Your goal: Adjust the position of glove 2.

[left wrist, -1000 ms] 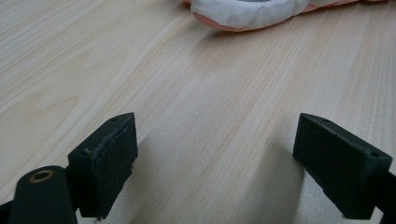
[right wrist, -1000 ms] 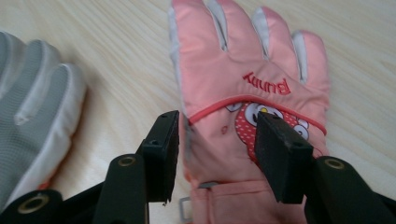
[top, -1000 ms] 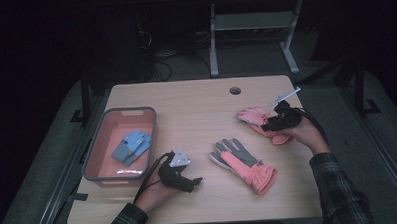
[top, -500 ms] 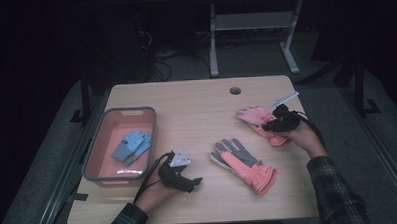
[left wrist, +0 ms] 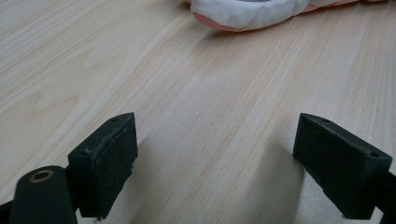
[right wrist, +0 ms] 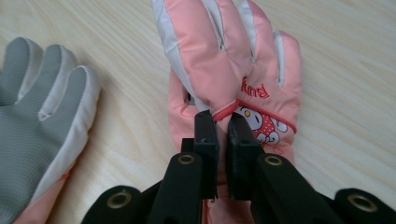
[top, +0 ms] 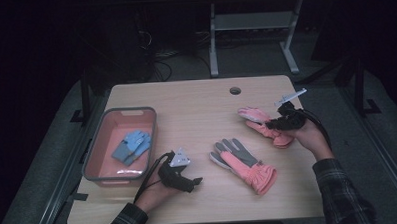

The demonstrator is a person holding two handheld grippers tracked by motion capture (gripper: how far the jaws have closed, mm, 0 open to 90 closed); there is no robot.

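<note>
Right gripper, jaws just closing, pinches fabric fold of pink glove at table's right side; hand angled inward. Left gripper rests low on table, jaws wide, empty.

Left gripper: black body, grey three-cornered plate on top, black cable trailing; jaws black blocks with foam pads, brass-ringed holes. Right gripper: same black build, brass rivets, grey plate. Sleeves dark plaid
</note>
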